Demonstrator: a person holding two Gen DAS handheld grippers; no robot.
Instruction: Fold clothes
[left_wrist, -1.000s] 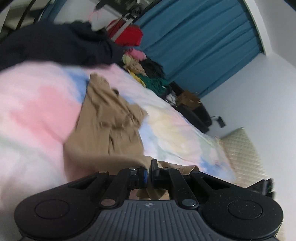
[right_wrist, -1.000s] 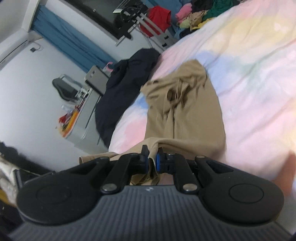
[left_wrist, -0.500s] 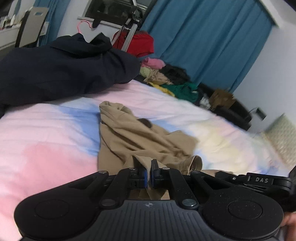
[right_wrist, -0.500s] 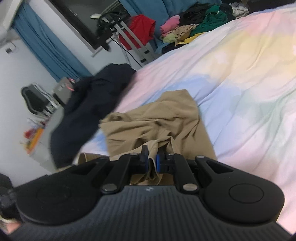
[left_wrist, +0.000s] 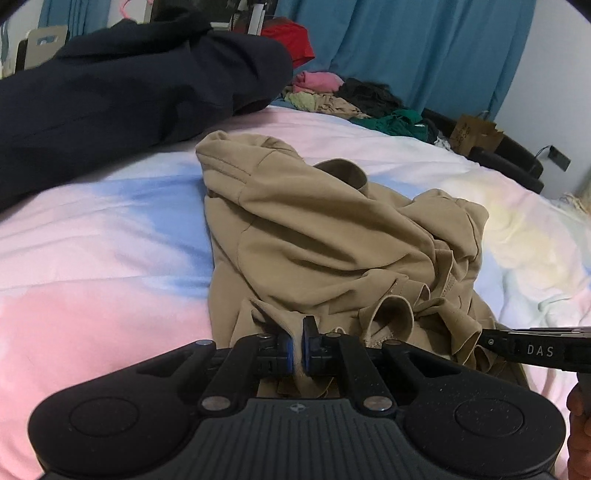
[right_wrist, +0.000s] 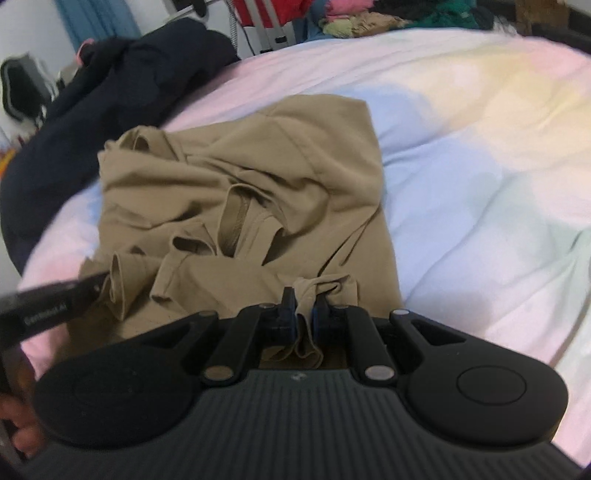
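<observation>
A tan garment (left_wrist: 317, 229) lies crumpled on the pastel bedspread (left_wrist: 92, 258), its near part doubled over toward the far end. My left gripper (left_wrist: 298, 341) is shut on a near hem of that cloth. In the right wrist view the same tan garment (right_wrist: 266, 177) spreads ahead, and my right gripper (right_wrist: 303, 314) is shut on another bunched bit of its near edge. Each gripper's black body shows at the side of the other's view: the right one (left_wrist: 535, 349) and the left one (right_wrist: 48, 302).
A dark navy garment (left_wrist: 122, 85) is heaped at the far left of the bed. Beyond the bed lies a pile of mixed clothes (left_wrist: 347, 99) in front of blue curtains (left_wrist: 406, 48). A red item (right_wrist: 266, 11) hangs on a rack. A person's fingers (right_wrist: 18, 432) hold the left gripper.
Both grippers have come down and forward over the bed with the tan cloth in them, laying its near part onto the rest. The views have rolled level.
</observation>
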